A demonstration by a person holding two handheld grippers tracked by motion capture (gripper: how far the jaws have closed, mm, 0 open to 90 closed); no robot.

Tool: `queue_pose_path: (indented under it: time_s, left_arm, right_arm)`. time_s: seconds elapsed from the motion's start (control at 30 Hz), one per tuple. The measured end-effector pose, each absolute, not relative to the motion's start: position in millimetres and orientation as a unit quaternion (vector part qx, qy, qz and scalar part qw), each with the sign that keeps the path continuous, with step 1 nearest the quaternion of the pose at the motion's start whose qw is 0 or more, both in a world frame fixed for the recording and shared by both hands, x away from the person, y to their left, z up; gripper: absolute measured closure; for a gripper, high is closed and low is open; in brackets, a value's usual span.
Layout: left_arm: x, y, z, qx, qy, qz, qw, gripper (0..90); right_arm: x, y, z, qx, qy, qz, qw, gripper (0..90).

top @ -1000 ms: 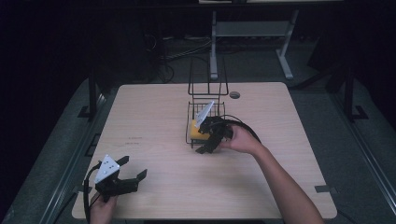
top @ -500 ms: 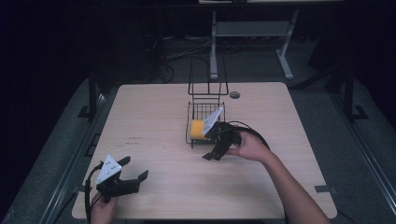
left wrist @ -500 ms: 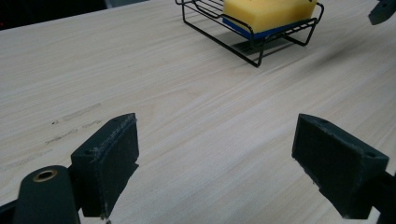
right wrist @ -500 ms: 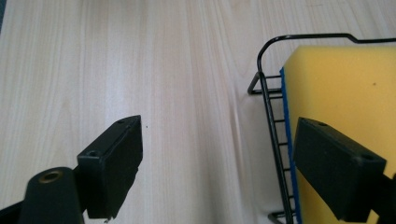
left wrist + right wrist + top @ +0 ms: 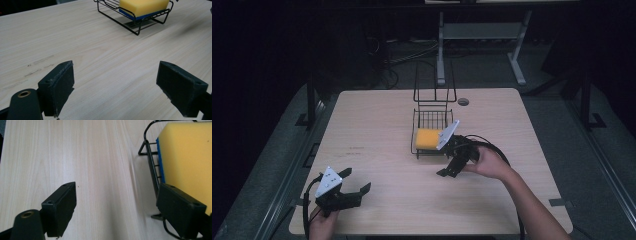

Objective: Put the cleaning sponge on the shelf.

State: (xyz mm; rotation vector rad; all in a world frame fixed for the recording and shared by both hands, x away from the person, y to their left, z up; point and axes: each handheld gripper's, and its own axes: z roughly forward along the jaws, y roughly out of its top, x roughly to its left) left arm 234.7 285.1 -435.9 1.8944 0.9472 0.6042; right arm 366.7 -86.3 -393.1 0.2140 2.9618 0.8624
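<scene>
The table point(image 5: 377, 125) is showing a pale wood-grain top, smooth and matt, with fine streaks running between the jaws in both gripper views and a few faint grey scuffs lying just beyond the left jaw of the left gripper point(image 5: 117, 82). That gripper's jaws are looking like matt black plastic with slightly rough, chalky edges, and a brass-coloured insert is glinting at the base of one. The right gripper point(image 5: 120, 205) is wearing the same dull black finish. Beside and beyond its right jaw, the rack point(image 5: 150, 155) is showing thin black-coated metal wire, faintly glossy. The sponge point(image 5: 187, 157) inside it is looking soft, porous yellow foam with a blue backing layer.
</scene>
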Motion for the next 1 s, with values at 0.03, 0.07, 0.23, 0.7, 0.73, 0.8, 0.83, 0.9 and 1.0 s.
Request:
queue_pose_path:
  time_s: [0.03,0.07,0.23,0.7,0.73,0.8,0.83,0.9,1.0]
  left_arm:
    - [235,285,-436,0.766,0.385,0.244,0.453,14.1]
    - [235,285,-436,0.767,0.384,0.244,0.453,14.1]
    - [234,285,-436,0.767,0.383,0.245,0.452,14.1]
    - [234,285,-436,0.767,0.385,0.244,0.451,14.1]
    - [234,285,-436,0.767,0.385,0.244,0.451,14.1]
    - [234,285,-436,0.767,0.385,0.245,0.451,14.1]
    - [234,285,-436,0.767,0.385,0.245,0.451,14.1]
    - [234,285,-436,0.767,0.386,0.245,0.451,14.1]
    - [234,284,-437,0.767,0.385,0.245,0.45,14.1]
  right_arm:
    - [366,-87,-393,0.07,0.958,0.279,0.025,16.2]
    - [365,-89,-393,0.068,0.957,0.28,0.025,16.2]
    - [361,-97,-394,0.073,0.958,0.276,0.027,16.3]
    - [352,-121,-398,0.091,0.958,0.271,0.028,16.2]
    - [351,-123,-399,0.091,0.958,0.271,0.027,16.2]
    - [350,-126,-399,0.094,0.958,0.27,0.026,16.2]
    - [349,-128,-400,0.097,0.958,0.269,0.027,16.2]
    - [348,-131,-401,0.099,0.957,0.27,0.027,16.2]
    - [345,-136,-405,0.104,0.958,0.266,0.026,16.2]
